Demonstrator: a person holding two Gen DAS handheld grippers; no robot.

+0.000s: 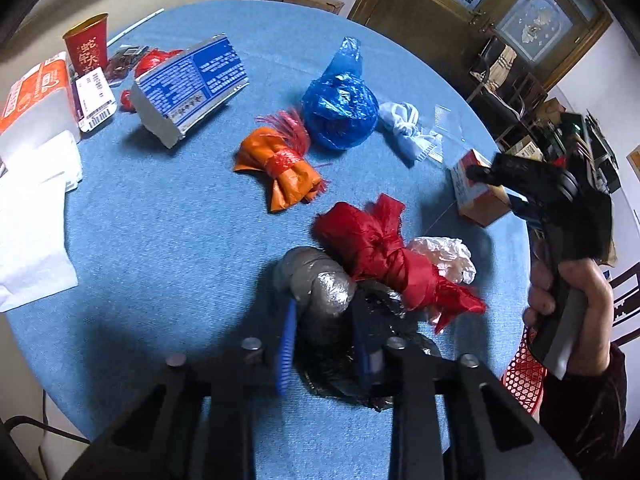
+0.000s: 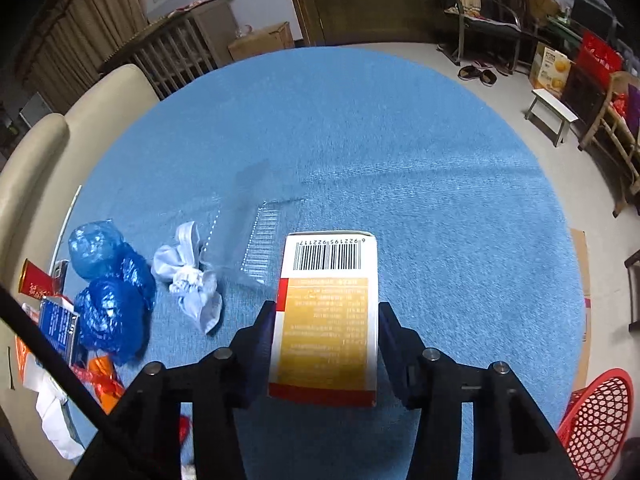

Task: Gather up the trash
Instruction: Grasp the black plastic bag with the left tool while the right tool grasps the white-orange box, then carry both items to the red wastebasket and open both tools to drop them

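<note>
Along the left edge of the round blue table (image 1: 168,220), white paper sheets (image 1: 32,220) are lying beside an orange-and-white carton (image 1: 36,88), with a red cup (image 1: 86,42) standing near the far left edge. Next to these, a blue-and-white printed box (image 1: 192,84) is resting tilted on one side. Toward the middle, an orange bag (image 1: 280,168) tied with red string is sitting just beside a crumpled blue bag (image 1: 340,108), and a knotted pale cloth (image 1: 404,126) is lying to the right of that.

Near the near edge, the left gripper (image 1: 326,344) is pinching a crinkled black-and-silver bag (image 1: 324,292), its jaws drawn narrow on the shiny plastic. A red bag (image 1: 384,256), knotted in the middle, is lying against that bag, with a crumpled white wrapper (image 1: 444,256) touching its right side.

At the right edge of the table, the right gripper (image 2: 326,344) is clamping a small box (image 2: 328,312) between its jaws, the pads pressing on both long sides. The box is white on top with a barcode, yellow-orange with fine print below, and red along its bottom strip. A clear plastic tray (image 2: 260,240) is lying just beyond it. A red mesh basket (image 2: 600,420) is standing off the table's right edge.
</note>
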